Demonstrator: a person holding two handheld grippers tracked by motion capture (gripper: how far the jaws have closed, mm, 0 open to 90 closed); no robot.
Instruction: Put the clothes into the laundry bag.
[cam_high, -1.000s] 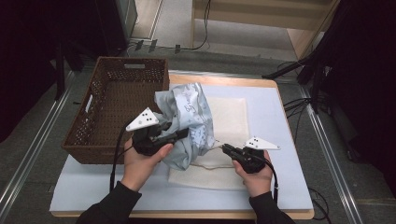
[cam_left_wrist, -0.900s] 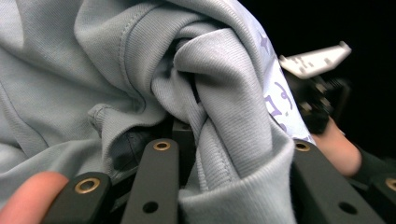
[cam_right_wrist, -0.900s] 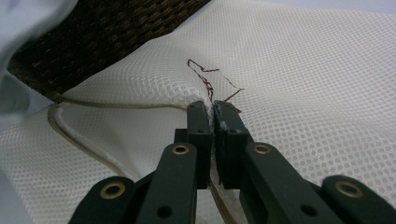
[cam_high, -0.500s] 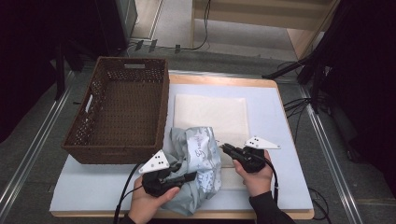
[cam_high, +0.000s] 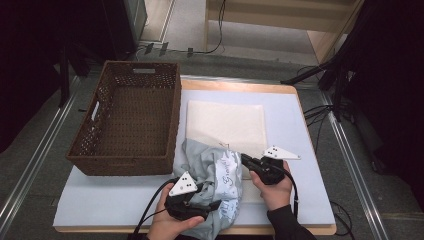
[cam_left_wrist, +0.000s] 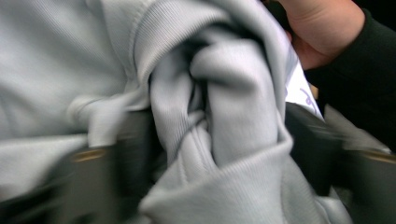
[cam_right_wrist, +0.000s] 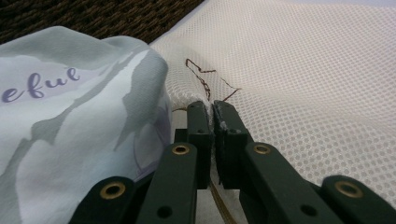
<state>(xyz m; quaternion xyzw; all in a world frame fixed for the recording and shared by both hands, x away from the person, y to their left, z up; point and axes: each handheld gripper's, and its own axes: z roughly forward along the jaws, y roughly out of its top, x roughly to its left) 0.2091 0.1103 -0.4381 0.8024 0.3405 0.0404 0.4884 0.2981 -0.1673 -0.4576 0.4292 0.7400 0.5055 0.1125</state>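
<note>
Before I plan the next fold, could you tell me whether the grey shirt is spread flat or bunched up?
Bunched up: the grey shirt lies in a crumpled heap at the mesh bag's near edge, with twisted folds in the left gripper view.

One wicker basket (cam_high: 127, 117) stands here. One grey garment (cam_high: 212, 172) lies beside one white mesh bag (cam_high: 227, 122). Two grippers work.

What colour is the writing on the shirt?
Purple, on the pale grey-green shirt; it shows best in the right gripper view.

pale grey garment (cam_high: 212, 172), purple lettering
</note>
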